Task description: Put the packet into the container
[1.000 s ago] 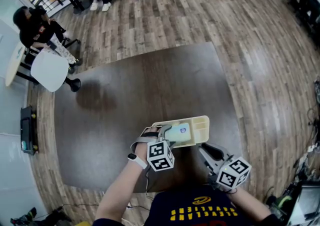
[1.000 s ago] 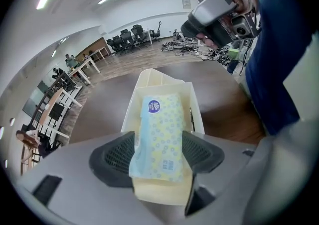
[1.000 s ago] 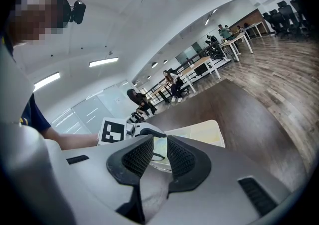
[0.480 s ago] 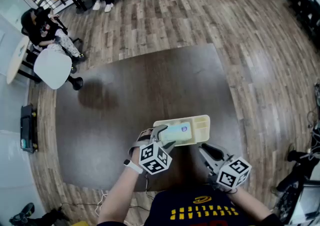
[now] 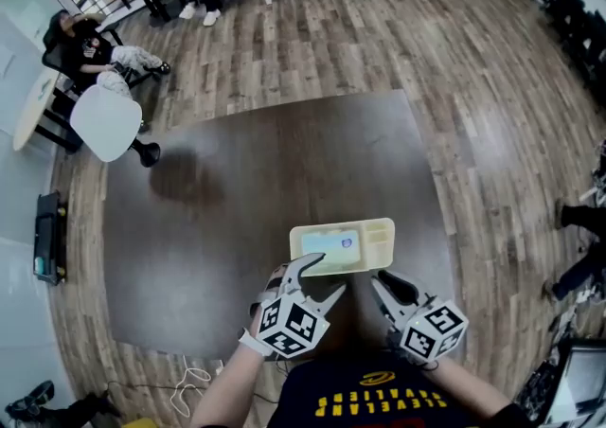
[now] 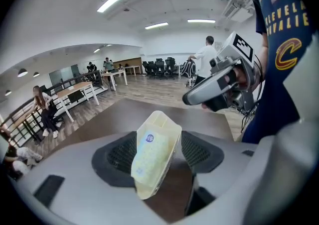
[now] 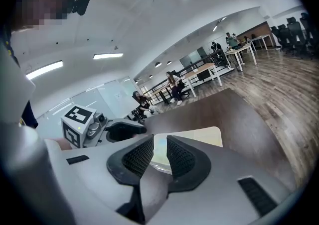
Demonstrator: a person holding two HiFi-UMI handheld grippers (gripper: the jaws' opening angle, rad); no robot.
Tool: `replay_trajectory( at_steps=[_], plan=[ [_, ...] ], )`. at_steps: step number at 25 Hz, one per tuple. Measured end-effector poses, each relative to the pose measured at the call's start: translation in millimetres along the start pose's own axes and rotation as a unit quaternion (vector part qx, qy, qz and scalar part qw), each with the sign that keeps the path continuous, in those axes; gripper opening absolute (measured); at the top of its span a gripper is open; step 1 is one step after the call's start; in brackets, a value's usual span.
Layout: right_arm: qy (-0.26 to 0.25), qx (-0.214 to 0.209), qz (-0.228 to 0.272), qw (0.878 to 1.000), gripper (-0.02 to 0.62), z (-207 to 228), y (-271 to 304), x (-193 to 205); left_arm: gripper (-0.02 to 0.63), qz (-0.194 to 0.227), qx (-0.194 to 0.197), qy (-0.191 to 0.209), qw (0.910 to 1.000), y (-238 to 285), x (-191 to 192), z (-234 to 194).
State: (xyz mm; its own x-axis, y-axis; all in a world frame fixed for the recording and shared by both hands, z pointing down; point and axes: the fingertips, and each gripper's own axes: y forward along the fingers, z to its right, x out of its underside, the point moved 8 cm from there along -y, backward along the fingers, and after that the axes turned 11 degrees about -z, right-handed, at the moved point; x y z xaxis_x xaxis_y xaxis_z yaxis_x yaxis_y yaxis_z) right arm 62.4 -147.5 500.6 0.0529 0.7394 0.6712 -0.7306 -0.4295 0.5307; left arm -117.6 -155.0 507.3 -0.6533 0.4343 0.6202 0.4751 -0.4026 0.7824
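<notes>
Where the packet is: the packet (image 5: 329,244) lies flat inside the container (image 5: 377,251), in its big part. In the head view that is the left side of the box. The packet is pale green with a small round blue mark.
Container: a long cream box with small parts at its right end. It sits on the dark brown table (image 5: 237,189), near the edge by the person.
Left gripper: the left gripper (image 5: 315,281) has its jaws wide apart and holds nothing. It is just beside the near side of the container and points at it. In the left gripper view the container (image 6: 169,125) and the packet (image 6: 148,153) show in the gap between the jaws. I cannot tell if a jaw touches the box.
Right gripper: the right gripper (image 5: 386,284) has its jaws only a little apart, with nothing between them. It is near the right end of the container and does not touch it.
Around: a wooden floor (image 5: 492,85), a white chair (image 5: 102,123) by the far corner of the table, and people (image 5: 90,43) sitting farther off.
</notes>
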Motion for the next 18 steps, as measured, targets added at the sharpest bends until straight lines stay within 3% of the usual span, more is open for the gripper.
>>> replay_trajectory(
  at_steps=[5,9,12,15,18],
  plan=[
    [-0.018,0.005,0.01,1.0,0.086,-9.4,-5.9,-3.8,0.263,0.054,0.02,-0.066,0.9961,-20.0,-6.7,22.2],
    [-0.034,0.006,0.024,0.999,0.086,-11.9,-12.5,-12.7,0.227,0.085,0.002,-0.122,0.9889,-37.3,-12.5,32.2],
    [-0.046,0.003,0.035,0.998,0.084,-14.4,-16.9,-22.9,0.193,0.117,-0.001,-0.167,0.9789,-49.4,-17.0,34.8],
    [-0.063,0.002,0.046,0.997,0.064,-20.3,-20.3,-27.5,0.119,0.149,0.008,-0.211,0.966,-58.2,-18.5,39.3],
    [-0.076,0.0,0.056,0.996,0.037,-28.2,-23.6,-27.4,0.073,0.164,0.002,-0.232,0.9588,-65.0,-18.6,44.7]
  ],
)
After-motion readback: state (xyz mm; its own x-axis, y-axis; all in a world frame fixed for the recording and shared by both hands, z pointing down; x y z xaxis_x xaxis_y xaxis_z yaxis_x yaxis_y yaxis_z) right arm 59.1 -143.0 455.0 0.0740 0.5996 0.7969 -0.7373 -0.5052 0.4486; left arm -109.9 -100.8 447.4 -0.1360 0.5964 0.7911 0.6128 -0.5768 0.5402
